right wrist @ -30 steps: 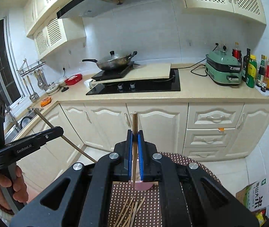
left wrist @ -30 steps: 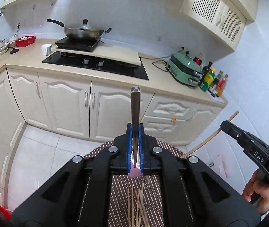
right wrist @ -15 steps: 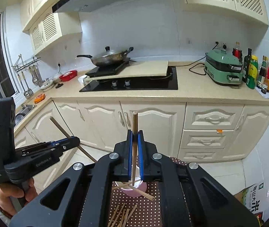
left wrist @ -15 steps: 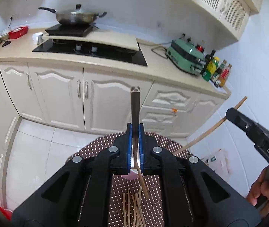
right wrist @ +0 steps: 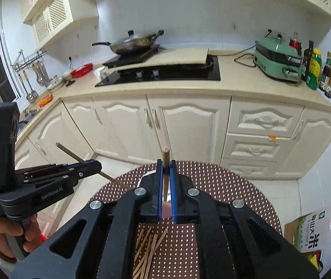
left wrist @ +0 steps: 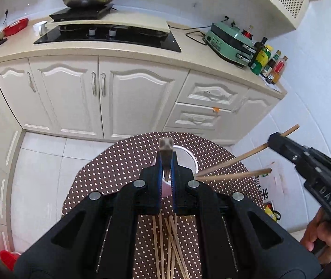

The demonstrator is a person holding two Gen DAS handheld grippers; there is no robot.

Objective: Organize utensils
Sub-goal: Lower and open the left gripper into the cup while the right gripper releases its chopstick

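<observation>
A: Chopsticks first. We hold one in each tool, and both are headed for the cup. The left gripper has its blue jaws clenched on a dark, square-ended wooden chopstick, whose top end sticks out ahead of the jaws.

B: Same on the other side. The right gripper is clamped on a slim, round-ended brown chopstick that stands up between the jaws. In the left wrist view that stick runs slantwise from the right tool towards the cup.

A: Where is the cup for us?

B: Just below and ahead of both pairs of jaws: a pale pink cup with a white rim, standing on the round brown tablecloth with white dots. One plain wooden chopstick already leans out of it, off to the right of our left jaws.

A: And the loose tan chopsticks lie scattered on the cloth behind the jaws, under the tool body.

B: So we judge we are at the placing step. The lower tips are hidden by the tools, so we cannot tell whether they are inside the rim yet.

A: Next we should bring each tip inside the rim before letting go, one at a time so the sticks do not cross. Then we return for the loose ones.
</observation>
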